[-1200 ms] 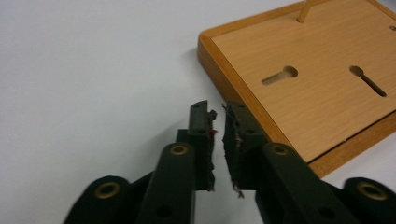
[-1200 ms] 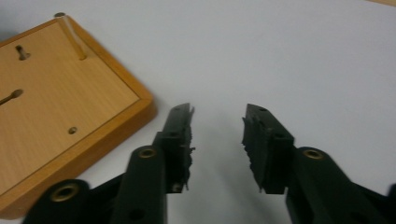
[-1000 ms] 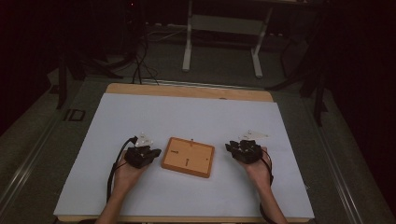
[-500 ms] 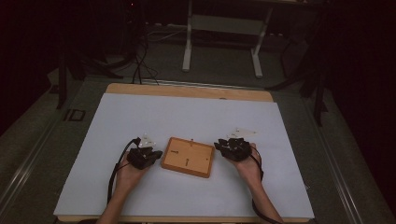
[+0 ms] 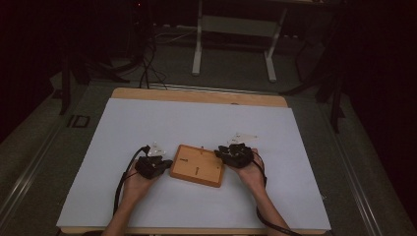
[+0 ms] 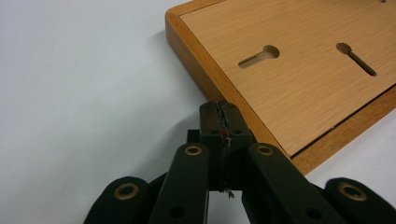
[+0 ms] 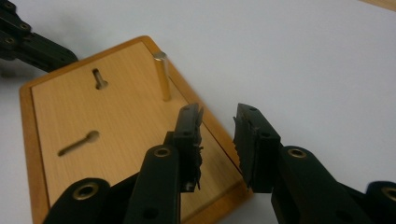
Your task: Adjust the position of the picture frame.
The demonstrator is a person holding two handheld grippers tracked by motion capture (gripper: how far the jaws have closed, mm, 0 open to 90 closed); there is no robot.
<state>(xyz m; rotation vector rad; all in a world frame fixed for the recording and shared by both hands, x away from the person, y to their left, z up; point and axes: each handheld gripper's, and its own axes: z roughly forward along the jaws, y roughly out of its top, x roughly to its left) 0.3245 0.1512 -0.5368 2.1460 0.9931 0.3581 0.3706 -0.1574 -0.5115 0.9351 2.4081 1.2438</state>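
wooden board flanked by two hand-held grippers

a flat wooden board (image 5: pixel 197 165) lies on the white sheet that covers the tabletop (image 5: pixel 196 123), toward the near edge and roughly midway between the person's two hands. its face carries two keyhole-shaped slots (image 6: pixel 258 56) and, near its far right corner, a short upright metal peg (image 7: pixel 162 76). a darker raised rim runs round the board's edge.

the left hand-held gripper (image 5: pixel 153 165) rests at the board's left edge. in the left gripper view its jaws are clenched together with nothing between them, and their tip sits right against the board's rim (image 6: pixel 201 70), just beside the corner; whether it actually presses on the wood cannot be told.

the right hand-held gripper (image 5: pixel 235 155) sits at the board's right side, over its far right corner. in the right gripper view its jaws stand apart, released, with a clear gap and nothing held; one jaw hangs above the board's face, the other above the rim and the white sheet beyond it. the peg stands just ahead of the jaws, apart from them. the left hand-held gripper's black links show at the top left corner of that view, at the board's far side.
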